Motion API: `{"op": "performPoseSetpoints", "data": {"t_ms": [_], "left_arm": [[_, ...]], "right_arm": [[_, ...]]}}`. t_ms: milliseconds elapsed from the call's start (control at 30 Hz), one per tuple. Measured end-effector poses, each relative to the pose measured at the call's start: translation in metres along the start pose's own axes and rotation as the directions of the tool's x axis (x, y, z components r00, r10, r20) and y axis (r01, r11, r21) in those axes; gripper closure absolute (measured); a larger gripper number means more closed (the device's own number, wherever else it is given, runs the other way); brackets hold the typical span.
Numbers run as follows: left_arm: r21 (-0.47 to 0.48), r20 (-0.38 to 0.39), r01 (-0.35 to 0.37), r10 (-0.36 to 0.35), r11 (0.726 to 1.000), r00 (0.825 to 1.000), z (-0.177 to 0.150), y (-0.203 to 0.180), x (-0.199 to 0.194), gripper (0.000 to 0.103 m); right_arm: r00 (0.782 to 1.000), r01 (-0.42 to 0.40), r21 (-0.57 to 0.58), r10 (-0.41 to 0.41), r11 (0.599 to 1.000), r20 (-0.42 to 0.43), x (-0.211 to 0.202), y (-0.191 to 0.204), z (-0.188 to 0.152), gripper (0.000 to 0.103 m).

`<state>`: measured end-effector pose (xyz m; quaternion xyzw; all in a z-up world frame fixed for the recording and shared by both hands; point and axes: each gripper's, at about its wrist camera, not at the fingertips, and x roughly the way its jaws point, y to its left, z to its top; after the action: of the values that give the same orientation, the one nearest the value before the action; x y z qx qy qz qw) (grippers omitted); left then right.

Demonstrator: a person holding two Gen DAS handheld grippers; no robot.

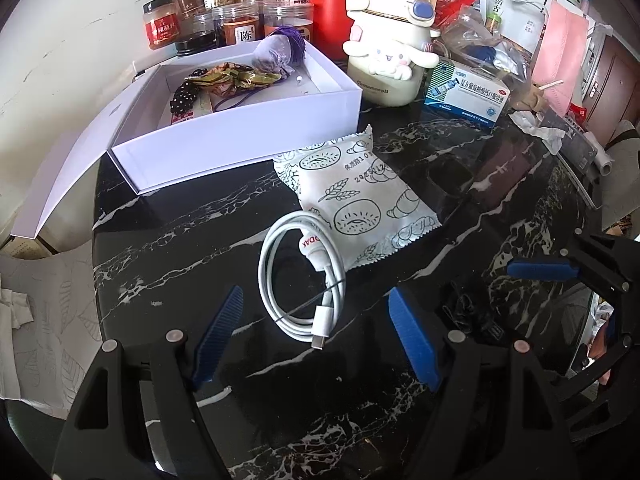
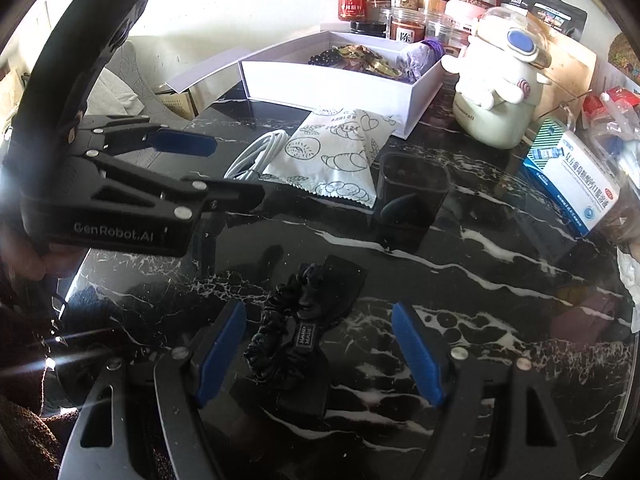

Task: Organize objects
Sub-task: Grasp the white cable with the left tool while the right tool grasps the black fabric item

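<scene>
A coiled white cable [image 1: 304, 280] lies on the black marble table [image 1: 180, 248], between the open jaws of my left gripper [image 1: 316, 328]. A white snack packet [image 1: 356, 196] lies just behind it. An open white box [image 1: 240, 136] with small items stands at the back left. My right gripper [image 2: 320, 344] is open around a black scrunchie [image 2: 288, 320] on the table. The left gripper [image 2: 224, 168] also shows in the right wrist view, near the cable [image 2: 256, 152] and packet [image 2: 336, 160].
Jars [image 1: 208, 12], a red canister [image 1: 332, 12], a cream Cinnamoroll container [image 1: 384, 56] and a blue-white medicine box [image 1: 468, 96] crowd the back. A small dark cup [image 2: 412, 196] stands mid-table. The table's left edge [image 1: 98, 240] is close.
</scene>
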<state>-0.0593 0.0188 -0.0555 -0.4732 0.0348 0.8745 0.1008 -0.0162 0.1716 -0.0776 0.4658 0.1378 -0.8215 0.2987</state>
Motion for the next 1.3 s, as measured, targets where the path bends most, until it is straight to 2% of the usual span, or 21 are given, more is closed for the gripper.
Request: {"op": "performPoseSetpoints", "data": {"t_ms": [67, 167, 333, 433, 467, 533, 600, 667, 700, 767, 1100, 1300], "left_arm": [[0.0, 0.003, 0.009, -0.009, 1.0, 1.0, 0.003, 0.002, 0.004, 0.028], [0.002, 0.012, 0.044, -0.044, 0.999, 0.999, 0.006, 0.005, 0.011, 0.028], [-0.003, 0.004, 0.07, -0.07, 0.998, 0.998, 0.011, 0.009, 0.025, 0.028], [-0.004, -0.041, 0.052, -0.052, 0.999, 0.998, 0.011, 0.01, 0.038, 0.029], [0.011, -0.027, 0.027, -0.027, 1.0, 0.999, 0.011, 0.009, 0.038, 0.029], [0.029, -0.028, 0.036, -0.035, 0.999, 0.999, 0.009, 0.006, 0.04, 0.031], [0.042, -0.012, 0.044, -0.044, 0.998, 0.999, 0.008, 0.004, 0.038, 0.039], [0.059, -0.006, 0.019, -0.018, 0.998, 1.0, 0.006, 0.001, 0.037, 0.045], [0.061, 0.0, 0.018, -0.018, 0.998, 1.0, 0.005, 0.001, 0.036, 0.051], [0.058, 0.004, 0.023, -0.023, 0.998, 1.0, 0.003, 0.001, 0.033, 0.056], [0.071, -0.011, 0.03, -0.029, 0.997, 1.0, -0.021, -0.011, 0.014, 0.056], [0.095, -0.025, 0.044, -0.042, 0.994, 0.999, -0.039, -0.033, 0.002, 0.056]], "right_arm": [[1.0, -0.008, 0.002, 0.008, 1.0, -0.005, 0.003, -0.001, 0.0, 0.029], [1.0, -0.016, 0.008, 0.016, 1.0, -0.015, 0.007, -0.004, 0.002, 0.038], [1.0, -0.012, -0.004, 0.012, 1.0, -0.016, 0.009, -0.003, 0.002, 0.044], [1.0, -0.004, -0.006, 0.004, 1.0, -0.016, 0.009, -0.003, 0.002, 0.048], [1.0, -0.002, -0.005, 0.002, 1.0, -0.016, 0.009, -0.003, 0.003, 0.049], [1.0, 0.0, -0.005, 0.0, 1.0, -0.013, 0.009, -0.004, 0.003, 0.052], [1.0, -0.004, -0.002, 0.004, 1.0, -0.006, 0.008, -0.005, 0.002, 0.053], [1.0, -0.009, 0.004, 0.009, 1.0, -0.002, 0.007, -0.007, 0.0, 0.054], [1.0, -0.007, 0.005, 0.007, 1.0, -0.002, 0.006, -0.008, 0.0, 0.054], [1.0, -0.005, 0.004, 0.005, 1.0, 0.0, 0.005, -0.009, -0.002, 0.054], [1.0, 0.012, 0.037, -0.013, 0.999, 0.018, -0.004, -0.025, -0.013, 0.054], [0.999, 0.023, 0.05, -0.025, 0.998, 0.04, -0.008, -0.036, -0.02, 0.054]]}}
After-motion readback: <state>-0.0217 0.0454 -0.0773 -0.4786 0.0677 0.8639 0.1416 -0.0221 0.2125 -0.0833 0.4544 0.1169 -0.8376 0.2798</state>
